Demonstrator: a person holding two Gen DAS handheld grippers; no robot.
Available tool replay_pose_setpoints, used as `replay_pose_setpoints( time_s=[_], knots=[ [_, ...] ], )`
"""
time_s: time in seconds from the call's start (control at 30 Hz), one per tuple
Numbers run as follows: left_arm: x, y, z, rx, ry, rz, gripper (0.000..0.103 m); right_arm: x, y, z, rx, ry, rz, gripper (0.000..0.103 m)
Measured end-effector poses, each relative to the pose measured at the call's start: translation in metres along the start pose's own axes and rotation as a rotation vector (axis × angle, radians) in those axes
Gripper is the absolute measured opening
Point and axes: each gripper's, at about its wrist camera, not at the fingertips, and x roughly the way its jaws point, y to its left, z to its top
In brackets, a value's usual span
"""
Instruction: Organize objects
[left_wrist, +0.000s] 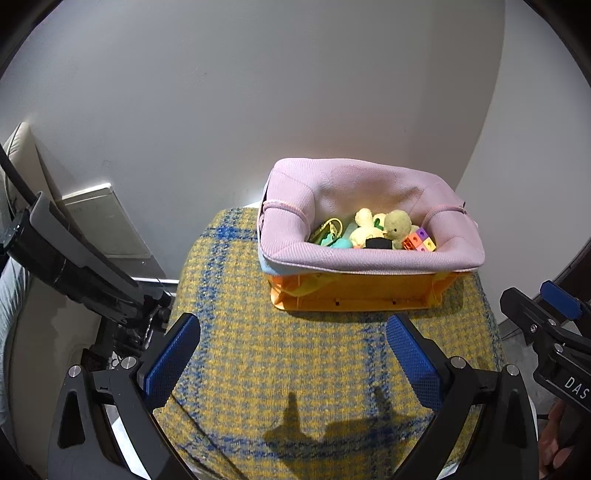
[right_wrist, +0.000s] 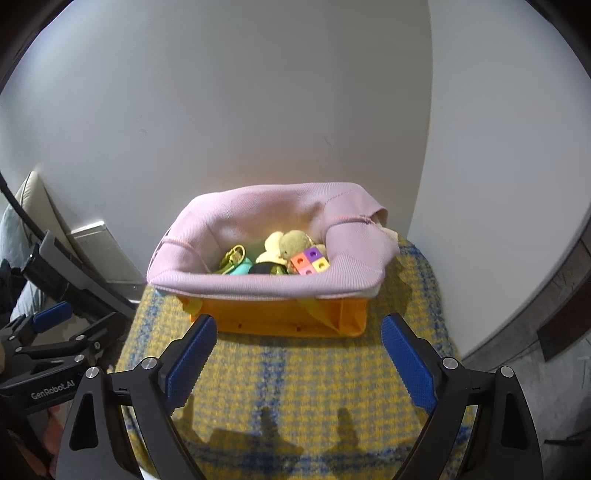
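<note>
Ahead of both wide-apart, empty grippers, left gripper (left_wrist: 293, 360) and right gripper (right_wrist: 299, 363), a rigid orange basket (right_wrist: 280, 319) with soft pink knit liner (left_wrist: 369, 254) holds plush toys (left_wrist: 397, 223) on the woven plaid surface (left_wrist: 277, 350), whose right edge only the right view shows.

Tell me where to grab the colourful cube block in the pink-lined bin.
Grip the cube block across its two side faces, coming straight down from above with an open claw. It sits on top of the pile in the bin's right front corner, wedged against the green plush and the pink liner, so only its top looks freely reachable.
</note>
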Motion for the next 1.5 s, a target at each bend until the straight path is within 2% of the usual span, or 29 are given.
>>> replay_pose_setpoints(
  time_s=[0.3, 0.7, 1.07, 1.5],
  knots=[
    [-0.02, -0.003, -0.027, -0.016, 0.024, -0.025, 0.103, -0.026, -0.003, -0.021, 0.017, 0.01, -0.016, 0.091],
    [-0.043, -0.009, -0.053, 0.006, 0.066, -0.039, 0.103, -0.052, -0.015, -0.058, 0.072, 0.091, -0.04, 0.093],
    [-0.044, -0.013, -0.095, 0.041, 0.153, -0.002, 0.103, -0.067, -0.011, -0.095, 0.061, 0.142, -0.091, 0.093],
    [-0.047, -0.008, -0.117, 0.049, 0.195, 0.018, 0.103, -0.075, -0.009, -0.119, 0.068, 0.184, -0.109, 0.093]
  ],
)
